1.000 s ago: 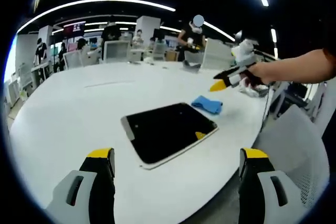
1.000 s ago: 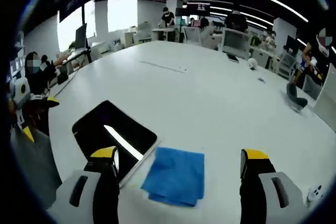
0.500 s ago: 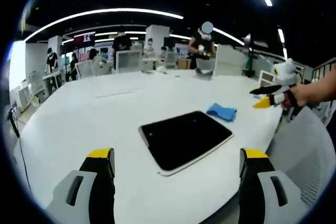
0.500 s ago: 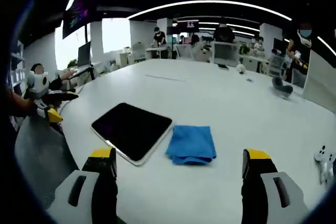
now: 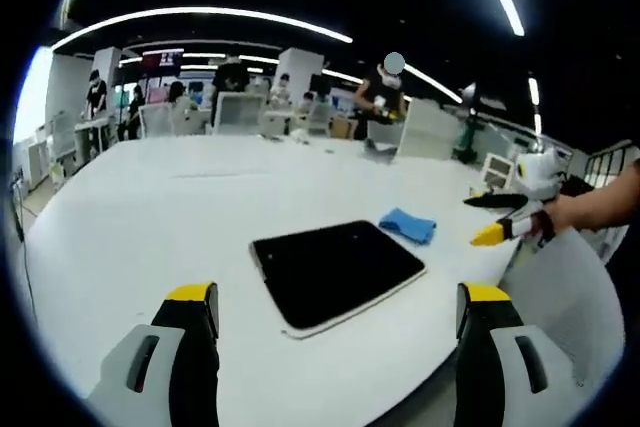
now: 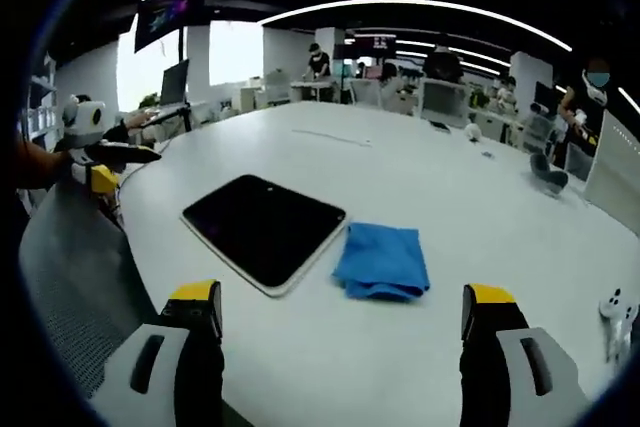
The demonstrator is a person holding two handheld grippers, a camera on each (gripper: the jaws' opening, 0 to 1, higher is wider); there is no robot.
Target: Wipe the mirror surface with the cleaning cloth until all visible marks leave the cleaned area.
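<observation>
A dark rectangular mirror (image 5: 335,270) with a pale rim lies flat on the white table (image 5: 150,217). A folded blue cloth (image 5: 408,226) rests just beyond its far corner. In the right gripper view the mirror (image 6: 262,228) is left of the blue cloth (image 6: 382,261), the two nearly touching. My left gripper (image 5: 335,322) is open, held back from the table's near edge. My right gripper (image 6: 340,327) is open too, short of the cloth. The right gripper (image 5: 512,222) also shows at the right of the left gripper view, and the left gripper (image 6: 100,162) at the left of the right gripper view.
A grey mesh chair back (image 6: 75,277) stands by the table's edge. A small white object (image 6: 615,309) lies at the far right. A dark item (image 6: 548,175) and a thin strip (image 6: 330,137) sit farther back. People and desks with monitors (image 5: 240,107) fill the background.
Both cameras have shifted a little. In the right gripper view the mirror and cloth sit slightly farther and more to the right. Both grippers stay open and away from the cloth.
</observation>
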